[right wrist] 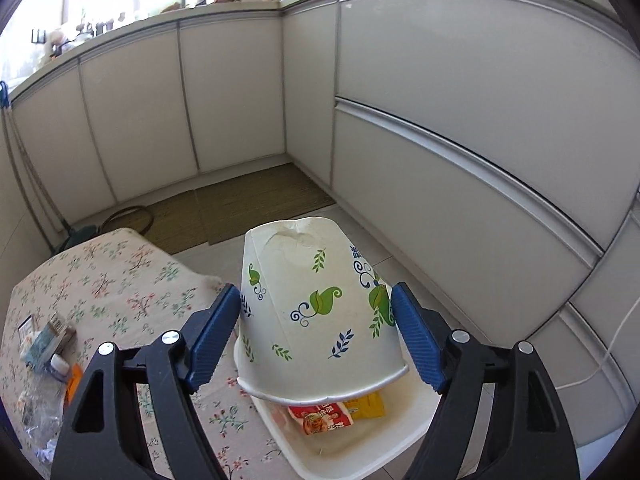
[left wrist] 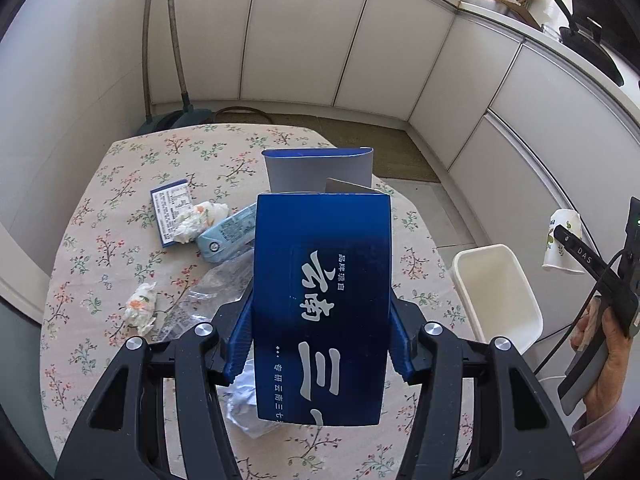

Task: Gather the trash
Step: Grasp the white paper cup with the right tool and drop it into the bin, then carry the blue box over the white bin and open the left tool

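Observation:
My left gripper (left wrist: 320, 300) is shut on a tall dark blue carton (left wrist: 322, 280) with white lettering, its top flap open, held above the floral tablecloth (left wrist: 100, 248). My right gripper (right wrist: 316, 292) is shut on an upside-down, dented paper cup (right wrist: 316, 312) with a leaf print, both blue pads against its sides. The cup hangs over a white bin (right wrist: 360, 452) beside the table, which holds a red wrapper (right wrist: 320, 416) and a yellow one (right wrist: 366, 406). In the left wrist view the cup (left wrist: 560, 240) and bin (left wrist: 496, 248) show at the right.
On the table lie a small blue box (left wrist: 170, 208), two crumpled tissues (left wrist: 200, 220) (left wrist: 140, 308), a light-blue pack (left wrist: 228, 236), a clear plastic bag (left wrist: 216, 288) and crumpled paper (left wrist: 240, 404). White cabinets (right wrist: 440, 100) ring the room. A woven mat (right wrist: 248, 200) covers the floor.

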Motion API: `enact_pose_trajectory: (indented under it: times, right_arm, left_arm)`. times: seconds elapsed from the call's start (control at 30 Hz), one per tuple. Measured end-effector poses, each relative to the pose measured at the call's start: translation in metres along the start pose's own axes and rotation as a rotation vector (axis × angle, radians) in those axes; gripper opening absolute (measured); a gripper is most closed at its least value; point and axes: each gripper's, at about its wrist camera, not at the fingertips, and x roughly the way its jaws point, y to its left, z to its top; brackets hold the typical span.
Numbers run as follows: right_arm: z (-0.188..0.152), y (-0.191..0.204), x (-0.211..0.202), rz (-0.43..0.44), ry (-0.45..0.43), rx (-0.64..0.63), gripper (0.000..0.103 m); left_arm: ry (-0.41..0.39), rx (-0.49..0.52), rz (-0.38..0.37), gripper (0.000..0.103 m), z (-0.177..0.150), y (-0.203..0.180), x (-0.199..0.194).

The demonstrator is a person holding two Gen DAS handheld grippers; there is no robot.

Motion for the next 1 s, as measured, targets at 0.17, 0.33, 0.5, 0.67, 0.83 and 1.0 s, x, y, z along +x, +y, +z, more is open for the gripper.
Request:
enact_pose_trajectory:
  times: [0.17,0.33,0.5,0.67,0.83,1.0]
  right_arm:
    - [0.003,-0.018,0.002,-0.049,-0.016,0.033,0.09]
    - [0.008,-0.044,-0.006,-0.075,-0.037,0.085,0.095]
    - [0.013,-0.08,-0.014,-0.079,-0.04,0.156,0.096]
    - [0.015,-0.123,-0.027,-0.077,-0.049,0.235,0.096]
    - [0.015,-0.16,-0.036,-0.089,-0.064,0.313,0.096]
    - [0.013,-0.187,-0.038,-0.09,-0.056,0.386,0.096]
  left_arm:
    - [-0.044,0.031,-0.05,0.053,0.001,-0.039,0.01]
    - [-0.062,0.085,-0.093,0.053,0.001,-0.081,0.025]
    - [-0.037,0.075,-0.171,0.053,0.01,-0.121,0.046]
    - [-0.047,0.137,-0.225,0.054,0.019,-0.173,0.054]
    - [-0.031,0.181,-0.281,0.054,0.027,-0.225,0.064]
    - [0.005,0.217,-0.319,0.054,0.032,-0.266,0.077]
